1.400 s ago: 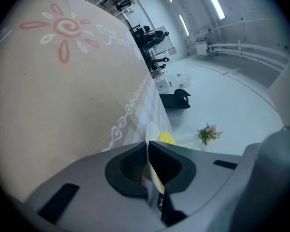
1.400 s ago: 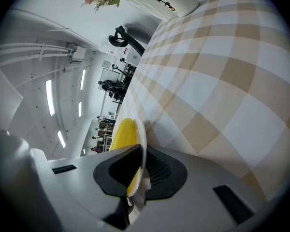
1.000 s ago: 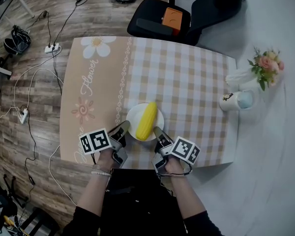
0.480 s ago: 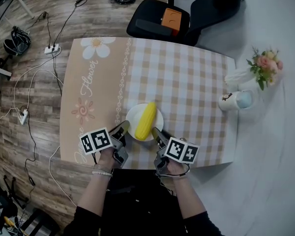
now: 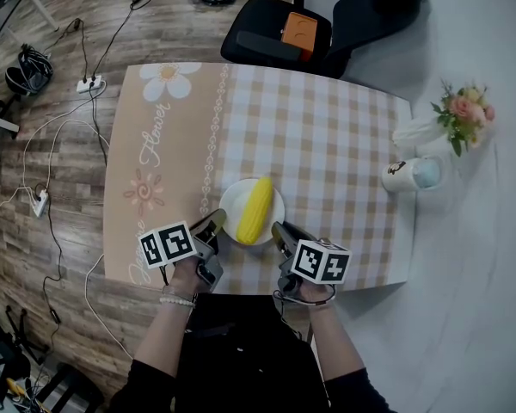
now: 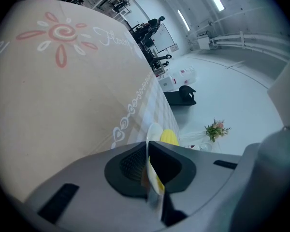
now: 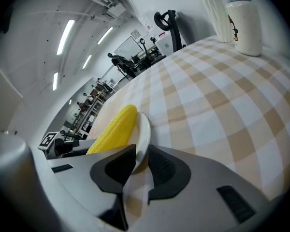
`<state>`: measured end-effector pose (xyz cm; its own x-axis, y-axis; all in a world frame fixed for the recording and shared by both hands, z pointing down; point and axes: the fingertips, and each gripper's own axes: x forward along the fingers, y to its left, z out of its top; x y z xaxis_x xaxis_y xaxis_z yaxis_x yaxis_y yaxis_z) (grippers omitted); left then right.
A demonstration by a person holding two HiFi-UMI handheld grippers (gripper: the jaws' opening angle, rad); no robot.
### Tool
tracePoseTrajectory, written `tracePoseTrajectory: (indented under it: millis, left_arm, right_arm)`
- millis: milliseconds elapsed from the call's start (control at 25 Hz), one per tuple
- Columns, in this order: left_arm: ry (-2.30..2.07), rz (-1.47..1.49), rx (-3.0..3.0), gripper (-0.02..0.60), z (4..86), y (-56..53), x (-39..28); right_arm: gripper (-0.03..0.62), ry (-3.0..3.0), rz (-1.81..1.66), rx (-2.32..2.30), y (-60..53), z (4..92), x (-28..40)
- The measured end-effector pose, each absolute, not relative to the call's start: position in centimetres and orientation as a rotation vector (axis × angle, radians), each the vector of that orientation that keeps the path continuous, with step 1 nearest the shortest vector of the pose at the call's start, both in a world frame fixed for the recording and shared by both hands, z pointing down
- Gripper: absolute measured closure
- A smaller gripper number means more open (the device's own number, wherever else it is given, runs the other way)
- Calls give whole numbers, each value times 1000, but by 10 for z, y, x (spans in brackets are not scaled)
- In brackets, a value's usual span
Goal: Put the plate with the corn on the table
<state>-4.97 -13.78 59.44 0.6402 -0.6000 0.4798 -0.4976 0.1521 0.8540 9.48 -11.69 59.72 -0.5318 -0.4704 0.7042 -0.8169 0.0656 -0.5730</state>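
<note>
The left hand-held gripper is clamped on the white plate: its two dark pads are pressed together on the thin near-left rim, which runs up between them. The plate rests on the bench, straight ahead of both hand-held grippers and between their tips, close to the person's edge of the checked cloth. The yellow corn lies lengthwise on the plate, pointing away from the person, just right of the left hand-held gripper's tips and just left of the right one's. The right hand-held gripper is at the plate's near-right rim. Its jaws have just been closing, yet they stand apart: the rim sits in the gap between the pads, with checked cloth showing through below it, and the pads do not press on it. Well ahead of the right hand-held gripper and off to its right, a white mug stands upright at the cloth's edge, with flowers in a vase just beyond it
</note>
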Motion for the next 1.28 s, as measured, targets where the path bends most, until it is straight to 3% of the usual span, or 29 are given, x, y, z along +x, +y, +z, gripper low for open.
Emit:
tracePoseTrajectory:
  millis: [480,800,1080,1280]
  left_arm:
    - [-992,177,1444,549,602,-135,-45]
    - [-970,168,1413,460,596,-137,-40]
    - [-960,142,1452,414,591,-137,-44]
    - [-1003,126,1486,414,585,-130,-67]
  right_arm:
    - [516,-1926,1564,1361,-116,603,103]
    - [510,-1909,1525,1344,-115,603,104]
    - [502,-1946,1442,1410,-120,599,108]
    - [512,-2031,1403,1409,-126,585,111]
